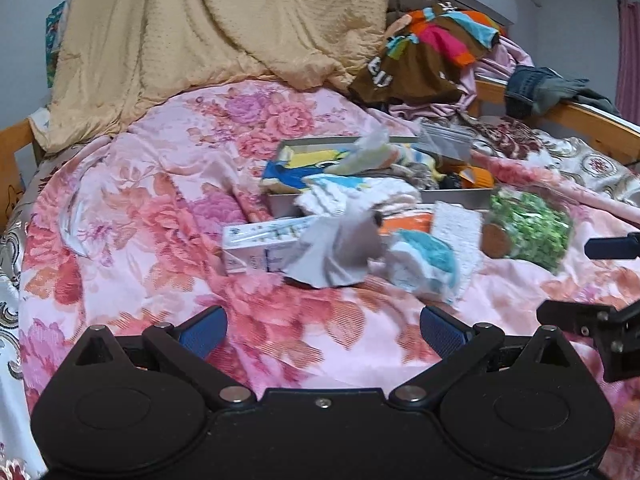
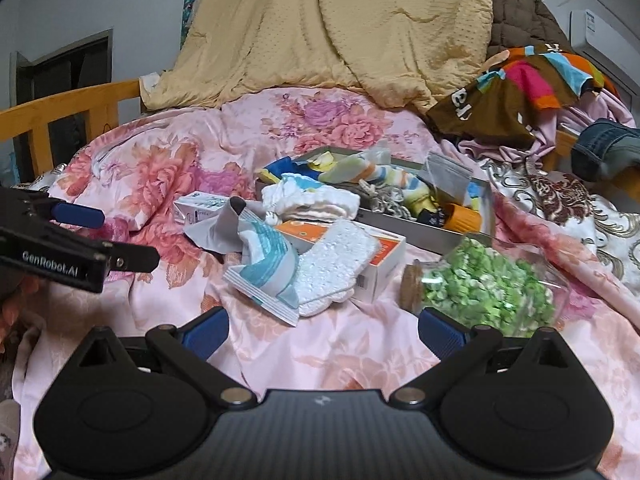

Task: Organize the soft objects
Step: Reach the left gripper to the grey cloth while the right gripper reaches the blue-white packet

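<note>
A pile of soft things lies on the floral bedspread (image 1: pixel 132 208). A grey cloth (image 1: pixel 340 244) (image 2: pixel 218 228), a white-and-teal cloth (image 1: pixel 424 264) (image 2: pixel 268 264), a white sponge-like pad (image 2: pixel 336 268) and folded white towels (image 2: pixel 316 200) lie in front of a grey tray (image 2: pixel 424 232) holding socks and small items. My left gripper (image 1: pixel 322 330) is open, hovering short of the grey cloth. My right gripper (image 2: pixel 324 330) is open too, nearer the teal cloth and the pad. Neither holds anything.
A corked glass jar of green pieces (image 2: pixel 484 284) lies on its side at the right. Small cardboard boxes (image 1: pixel 260 240) (image 2: pixel 376 256) sit among the cloths. A tan blanket (image 1: pixel 208 40) and heaped clothes (image 1: pixel 436 52) fill the back. Wooden bed rails (image 2: pixel 68 108) border the bed.
</note>
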The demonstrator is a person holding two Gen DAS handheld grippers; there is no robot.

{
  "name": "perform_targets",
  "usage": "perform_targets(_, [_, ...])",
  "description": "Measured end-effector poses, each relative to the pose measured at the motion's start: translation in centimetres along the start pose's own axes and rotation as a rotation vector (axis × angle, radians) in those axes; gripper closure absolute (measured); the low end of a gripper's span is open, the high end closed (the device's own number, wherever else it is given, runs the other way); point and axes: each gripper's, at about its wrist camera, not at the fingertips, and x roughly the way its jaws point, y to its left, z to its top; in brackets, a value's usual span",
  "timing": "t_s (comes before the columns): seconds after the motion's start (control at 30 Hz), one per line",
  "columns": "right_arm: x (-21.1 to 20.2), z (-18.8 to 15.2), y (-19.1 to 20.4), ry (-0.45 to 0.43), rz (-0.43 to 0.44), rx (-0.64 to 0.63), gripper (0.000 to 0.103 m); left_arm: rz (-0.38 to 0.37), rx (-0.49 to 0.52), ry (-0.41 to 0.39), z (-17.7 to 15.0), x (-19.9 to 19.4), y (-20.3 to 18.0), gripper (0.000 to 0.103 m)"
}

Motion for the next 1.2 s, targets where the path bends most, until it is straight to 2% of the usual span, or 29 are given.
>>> perform_targets(0.37, [2.9,0.9,0.6,-0.026,0.033,0.027,0.0,-0.007,-0.075,-0.017,1.2,2.0,1.9,0.001])
perform_targets(0.6, [3.5,0.8,0.8,-0.027,0.04,0.035,0.0,0.004,-0.119,-0.059,1.8,2.9,2.6,0.001])
perform_targets(1.2, [5.2,1.0,0.3,-0.013,0.063,0.11,0.0,0.014,-0.189,-0.076,2.7,6.5,3.6,0.001])
